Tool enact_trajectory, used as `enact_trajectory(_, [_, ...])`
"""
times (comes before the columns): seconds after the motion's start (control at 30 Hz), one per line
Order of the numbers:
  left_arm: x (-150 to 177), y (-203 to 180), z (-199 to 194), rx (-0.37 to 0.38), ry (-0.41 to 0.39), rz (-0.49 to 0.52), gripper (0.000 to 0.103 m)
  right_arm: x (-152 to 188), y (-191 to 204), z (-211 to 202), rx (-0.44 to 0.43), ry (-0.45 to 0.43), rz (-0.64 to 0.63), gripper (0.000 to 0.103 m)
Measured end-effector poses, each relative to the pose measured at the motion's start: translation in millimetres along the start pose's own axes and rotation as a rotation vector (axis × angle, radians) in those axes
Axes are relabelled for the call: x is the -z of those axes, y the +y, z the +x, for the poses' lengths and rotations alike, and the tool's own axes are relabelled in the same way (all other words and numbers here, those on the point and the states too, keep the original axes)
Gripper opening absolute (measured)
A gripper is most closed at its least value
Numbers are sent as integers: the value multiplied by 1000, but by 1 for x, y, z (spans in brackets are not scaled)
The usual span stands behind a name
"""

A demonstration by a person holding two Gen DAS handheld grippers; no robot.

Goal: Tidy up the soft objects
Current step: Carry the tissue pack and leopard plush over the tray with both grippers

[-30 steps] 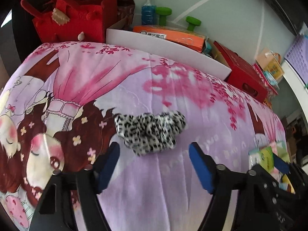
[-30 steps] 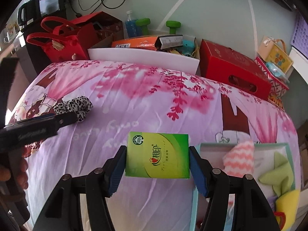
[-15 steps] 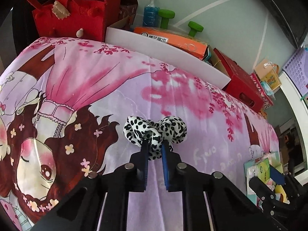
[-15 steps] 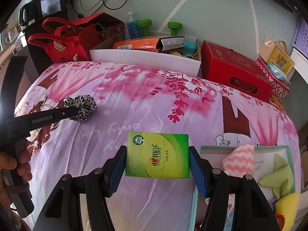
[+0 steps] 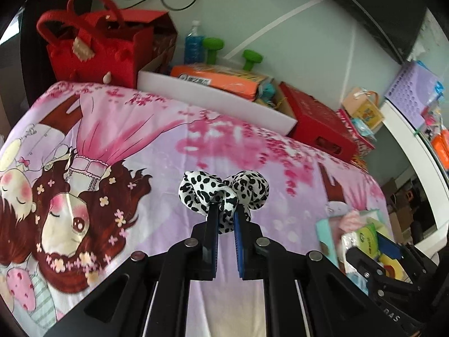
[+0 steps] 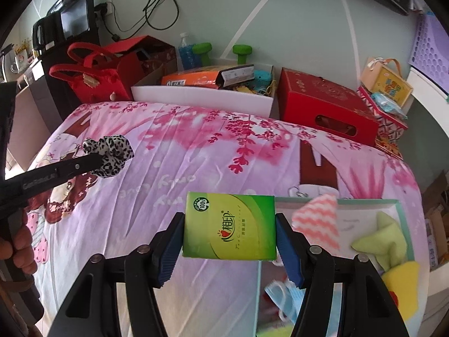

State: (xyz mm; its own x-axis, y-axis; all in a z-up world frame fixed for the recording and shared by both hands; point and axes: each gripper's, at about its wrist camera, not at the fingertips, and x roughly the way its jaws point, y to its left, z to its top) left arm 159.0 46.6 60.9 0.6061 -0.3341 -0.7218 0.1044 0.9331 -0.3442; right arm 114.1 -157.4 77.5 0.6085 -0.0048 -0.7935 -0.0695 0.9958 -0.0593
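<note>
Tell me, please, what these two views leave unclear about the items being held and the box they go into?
- Scrunchie: left view, its middle hidden between the left gripper fingers.
- Tissue pack: right view, its sides covered by the right gripper pads.
- Box: right view, near end cut off by the gripper; left view, blurred.

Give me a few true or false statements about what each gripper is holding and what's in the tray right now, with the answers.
1. The left gripper is shut on the scrunchie. True.
2. The scrunchie lies flat on the bedsheet. False: in the right wrist view it hangs clear of the sheet, pinched in the jaws.
3. The right gripper holds a green tissue pack. True.
4. The tissue pack already lies in the tray. False: it is still clamped in the jaws, beside the tray's left edge.
5. A pink striped cloth lies in the tray. True.
</note>
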Motion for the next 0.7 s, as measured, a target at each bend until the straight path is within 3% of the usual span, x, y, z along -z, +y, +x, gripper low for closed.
enact_trajectory(0.3, [13,-59,-46,58,-21,81,10,20,-37,-42,23,-12,49,66])
enact_trajectory(0.7, [30,-146,-59,117,3,204,10,48,-117,-69,76,3,150,66])
